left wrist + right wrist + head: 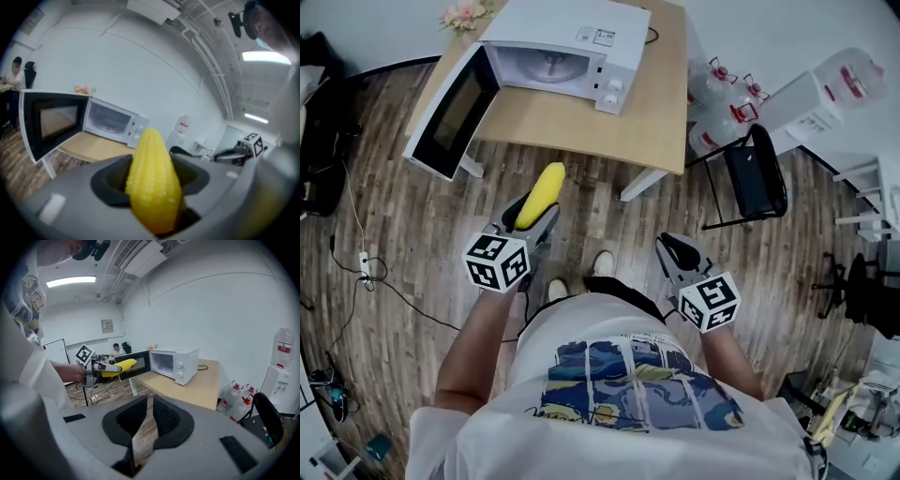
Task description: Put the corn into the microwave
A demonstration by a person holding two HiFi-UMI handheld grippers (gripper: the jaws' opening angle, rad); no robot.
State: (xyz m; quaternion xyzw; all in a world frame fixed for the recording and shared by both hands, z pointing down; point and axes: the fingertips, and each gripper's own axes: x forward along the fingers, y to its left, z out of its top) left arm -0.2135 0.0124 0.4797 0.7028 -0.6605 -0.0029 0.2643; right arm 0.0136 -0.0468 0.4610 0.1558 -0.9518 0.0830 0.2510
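**Head view:** we are carrying the corn [540, 194], clamped in the left gripper [531, 214], toward the microwave [567, 42] at upper centre. Its door [450, 112] is hanging wide at upper left, past the table [581, 127] edge. The right gripper [675, 251] is idling at lower right.

**Left gripper view:** the jaws are grasping the cob at lower centre. The next move, we judge, is a level reach leftward, keeping clear of the door's edge.

**Right gripper view:** the jaws are sitting drawn almost together, holding nothing.
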